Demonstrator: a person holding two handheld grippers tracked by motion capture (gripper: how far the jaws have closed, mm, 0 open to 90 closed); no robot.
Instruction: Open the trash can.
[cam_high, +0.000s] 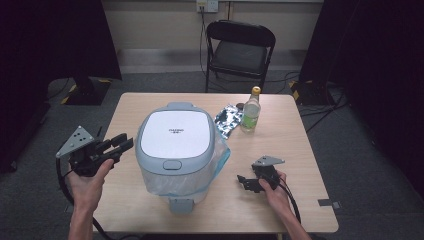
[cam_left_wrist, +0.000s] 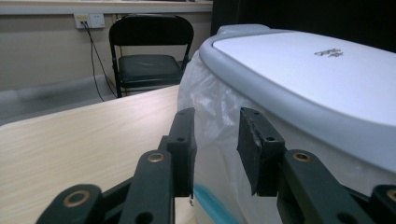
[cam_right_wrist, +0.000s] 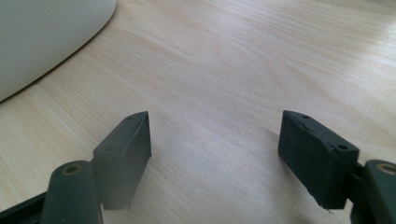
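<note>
A white and grey lidded bin (cam_high: 175, 132) stands in the middle of the table, lid down, with a clear plastic liner (cam_high: 222, 160) spilling out at its right side. My left gripper (cam_high: 127, 141) is held above the table just left of the bin and apart from it. Its jaws point at the bin's side (cam_left_wrist: 303, 65) with a narrow gap (cam_left_wrist: 215, 140) and nothing between them. My right gripper (cam_high: 244, 183) rests low over the table to the right of the bin, jaws wide apart (cam_right_wrist: 215, 140) over bare wood, the bin's base (cam_right_wrist: 42, 32) at the far left.
A clear bottle with a yellow cap (cam_high: 250, 112) and a crumpled silver pouch (cam_high: 227, 120) sit behind the bin to the right. The wooden table (cam_high: 280, 150) has a black folding chair (cam_high: 240, 47) behind its far edge.
</note>
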